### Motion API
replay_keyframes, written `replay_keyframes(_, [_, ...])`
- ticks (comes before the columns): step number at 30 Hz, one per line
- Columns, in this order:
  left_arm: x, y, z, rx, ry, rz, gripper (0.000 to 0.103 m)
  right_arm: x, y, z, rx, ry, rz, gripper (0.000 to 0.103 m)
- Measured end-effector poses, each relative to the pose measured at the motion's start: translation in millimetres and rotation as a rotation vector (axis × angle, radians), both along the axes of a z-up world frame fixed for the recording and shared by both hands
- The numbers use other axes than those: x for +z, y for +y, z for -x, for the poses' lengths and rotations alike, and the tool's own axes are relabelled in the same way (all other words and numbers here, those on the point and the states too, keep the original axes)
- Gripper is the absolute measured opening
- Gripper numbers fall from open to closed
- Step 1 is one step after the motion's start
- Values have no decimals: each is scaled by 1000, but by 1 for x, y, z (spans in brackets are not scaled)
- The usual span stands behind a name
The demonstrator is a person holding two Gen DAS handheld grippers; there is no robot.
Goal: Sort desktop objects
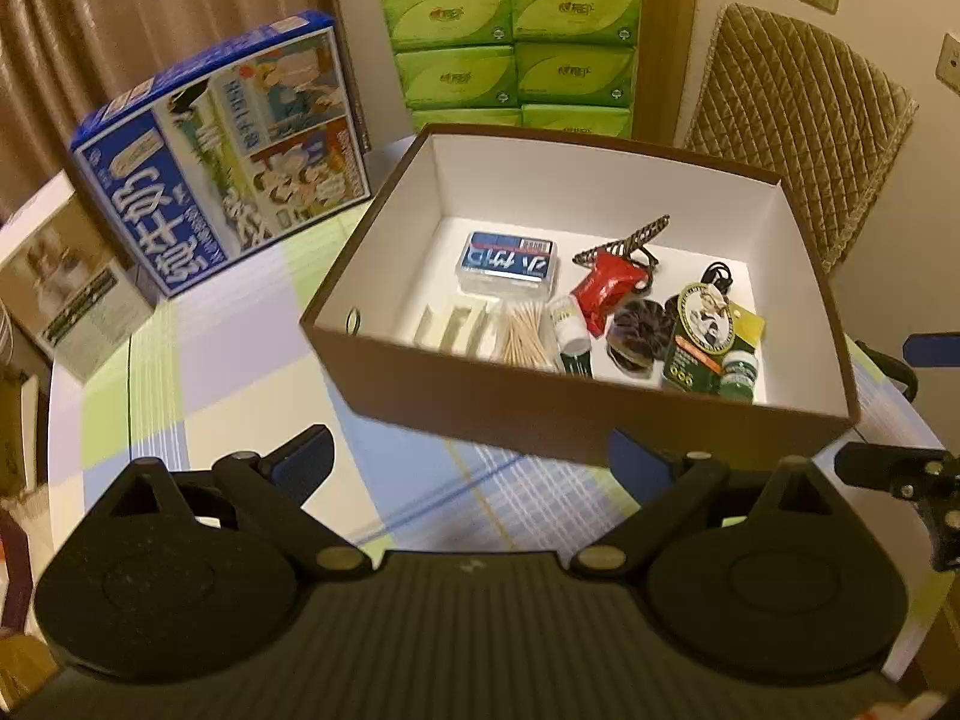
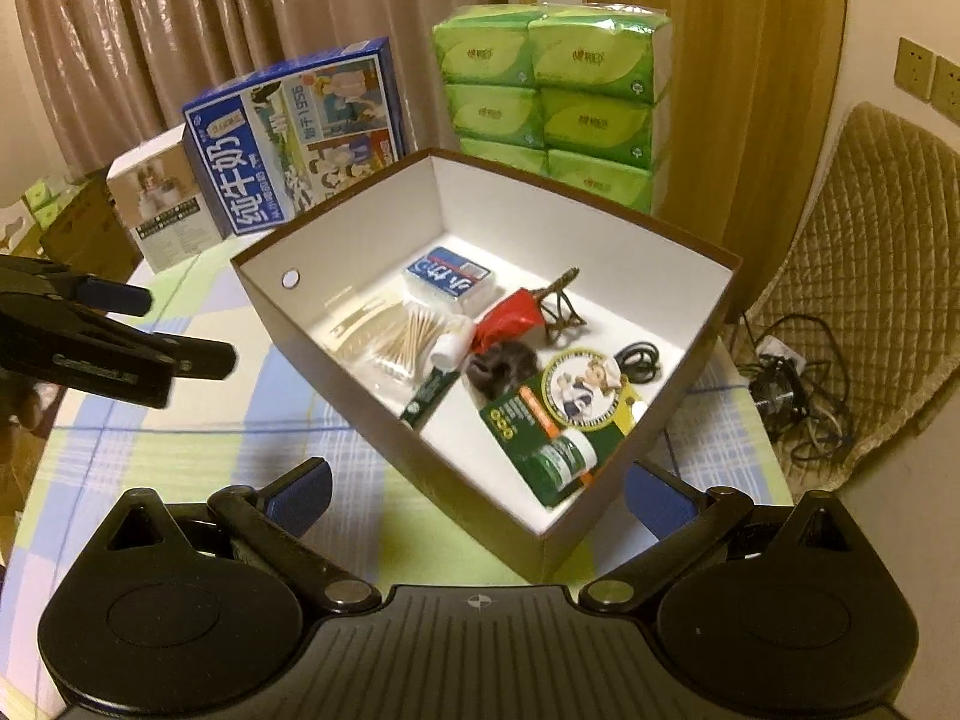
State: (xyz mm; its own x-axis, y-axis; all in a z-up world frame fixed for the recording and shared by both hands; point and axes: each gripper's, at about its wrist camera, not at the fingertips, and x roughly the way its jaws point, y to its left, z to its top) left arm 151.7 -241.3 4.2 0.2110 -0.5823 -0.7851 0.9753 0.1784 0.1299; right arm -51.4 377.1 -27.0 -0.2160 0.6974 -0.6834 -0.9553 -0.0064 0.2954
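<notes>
Both my left gripper and right gripper hold jaws wide and empty, the brown box just ahead, its nearest corner between my right jaws.

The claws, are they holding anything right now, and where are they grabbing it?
Nothing is held. The left claw and the right claw are both wide open over the checked tablecloth, in front of the brown box; neither pinches it.
</notes>
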Motion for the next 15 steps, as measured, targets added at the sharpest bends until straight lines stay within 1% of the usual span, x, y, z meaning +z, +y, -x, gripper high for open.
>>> replay_keyframes(7, [-4,34,10,-10,25,-11,96,-3,-19,4,-26,-4,18,101])
replay_keyframes(10, [-4,45,13,-21,27,-17,96,-3,-26,6,-42,-14,20,101])
replay_keyframes(15, [0,58,15,-43,32,-17,96,-1,-34,12,-41,1,23,101])
